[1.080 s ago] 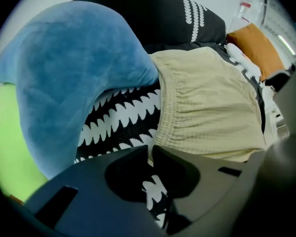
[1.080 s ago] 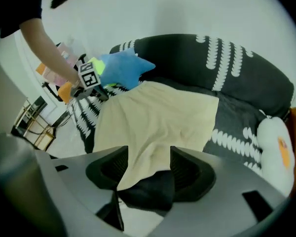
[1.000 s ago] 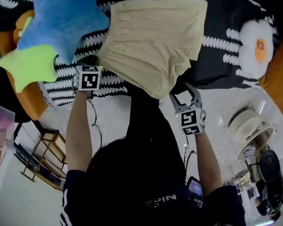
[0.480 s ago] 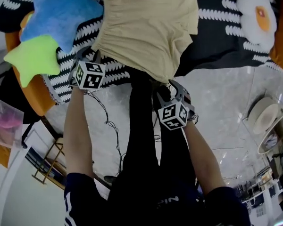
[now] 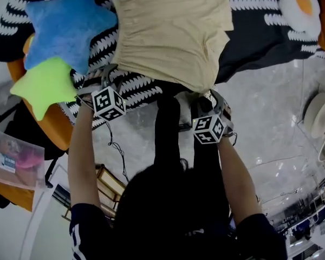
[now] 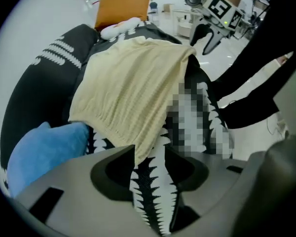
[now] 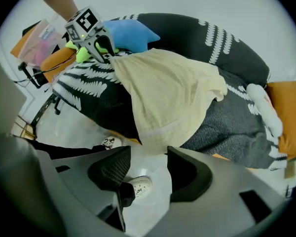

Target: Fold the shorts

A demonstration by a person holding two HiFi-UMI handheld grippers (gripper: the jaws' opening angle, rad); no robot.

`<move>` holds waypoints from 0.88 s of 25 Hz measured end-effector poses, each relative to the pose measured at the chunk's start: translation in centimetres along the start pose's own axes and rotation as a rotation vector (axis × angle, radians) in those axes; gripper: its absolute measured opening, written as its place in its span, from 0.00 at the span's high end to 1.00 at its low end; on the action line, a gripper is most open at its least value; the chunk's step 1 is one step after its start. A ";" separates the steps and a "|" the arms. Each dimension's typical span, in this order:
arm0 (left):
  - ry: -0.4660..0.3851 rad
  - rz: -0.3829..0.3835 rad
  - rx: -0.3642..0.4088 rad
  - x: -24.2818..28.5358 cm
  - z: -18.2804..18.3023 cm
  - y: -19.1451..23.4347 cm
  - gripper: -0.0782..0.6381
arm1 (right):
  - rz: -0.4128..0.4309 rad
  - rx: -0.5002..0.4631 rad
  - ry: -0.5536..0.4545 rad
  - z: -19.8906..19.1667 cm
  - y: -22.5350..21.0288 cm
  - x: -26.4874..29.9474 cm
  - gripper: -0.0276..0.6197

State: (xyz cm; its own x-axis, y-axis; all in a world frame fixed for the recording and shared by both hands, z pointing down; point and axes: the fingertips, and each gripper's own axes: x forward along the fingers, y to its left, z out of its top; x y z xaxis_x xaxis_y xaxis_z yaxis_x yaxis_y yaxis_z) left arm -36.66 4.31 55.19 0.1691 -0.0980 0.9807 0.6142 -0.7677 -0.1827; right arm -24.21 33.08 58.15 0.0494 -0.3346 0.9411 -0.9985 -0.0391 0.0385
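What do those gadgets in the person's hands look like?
The left hand-held gripper and right hand-held gripper are grey, each with a cube of black-and-white square markers. Left jaws are opening around blanket; right closing, empty. Short dark sleeves.

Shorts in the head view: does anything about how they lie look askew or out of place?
Yes. The beige shorts lie crooked on the black-and-white cover, rumpled rather than flat, and one corner droops past the cover's near edge over the floor.
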 end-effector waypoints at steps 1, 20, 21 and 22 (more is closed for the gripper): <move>-0.015 -0.008 0.039 0.5 0.2 0.1 0.63 | -0.031 -0.020 -0.005 0.3 0.0 0.4 0.59; -0.041 -0.150 0.224 -2.0 0.7 -0.5 0.87 | -0.105 -0.375 0.116 -0.8 0.3 -4.8 0.92; -0.038 -0.166 0.227 -2.3 0.5 -0.8 0.87 | -0.088 -0.390 0.126 -1.1 0.9 -5.2 0.92; -0.032 -0.181 0.232 -2.6 0.3 -1.2 0.87 | -0.070 -0.395 0.134 -1.3 1.5 -5.6 0.92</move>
State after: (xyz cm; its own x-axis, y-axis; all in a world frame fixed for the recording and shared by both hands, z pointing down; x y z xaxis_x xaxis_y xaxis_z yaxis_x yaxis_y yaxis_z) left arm -37.62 5.62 52.86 0.0629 0.0498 0.9968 0.7960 -0.6050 -0.0200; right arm -26.02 36.13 53.43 0.1400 -0.2176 0.9659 -0.9264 0.3155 0.2054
